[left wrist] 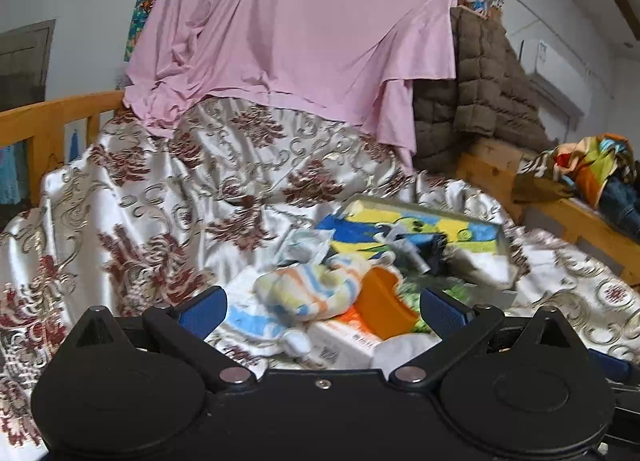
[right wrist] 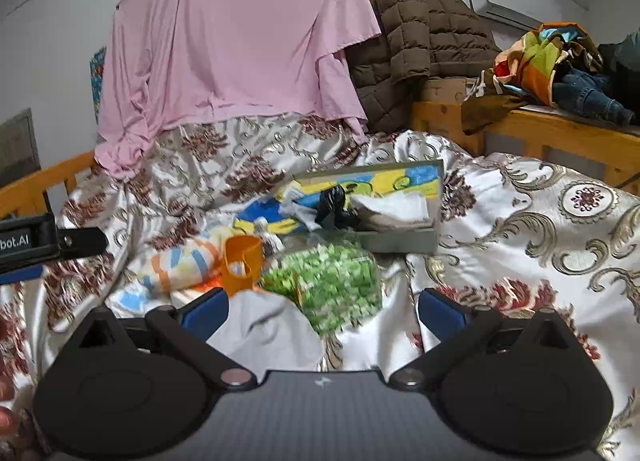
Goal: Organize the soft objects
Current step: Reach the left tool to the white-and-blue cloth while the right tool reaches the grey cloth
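Both hand-held grippers hang over a bed covered with a shiny patterned bedspread [right wrist: 520, 221]. The left hand-held gripper [left wrist: 323, 311] has its fingers spread wide and holds nothing; the striped soft cloth [left wrist: 312, 289] lies between them, slightly toward 12 o'clock. The right hand-held gripper [right wrist: 323, 311] is also spread and empty, with a white cloth [right wrist: 264, 329] lying between its fingers.

The soft things are in one mixed heap: the striped cloth touches an orange cup [right wrist: 241, 263], and at 1 o'clock from the white cloth there is a green patterned bag [right wrist: 340, 281]. Behind, at 12 o'clock, stands a grey box [right wrist: 400, 239] with a colourful picture, already holding some pale cloth.

The risk, I think, is that a closing finger catches the cup or the small white carton [left wrist: 344, 345] together with the cloth. The slippery bedspread could also be pinched and pulled, which would move the whole heap.
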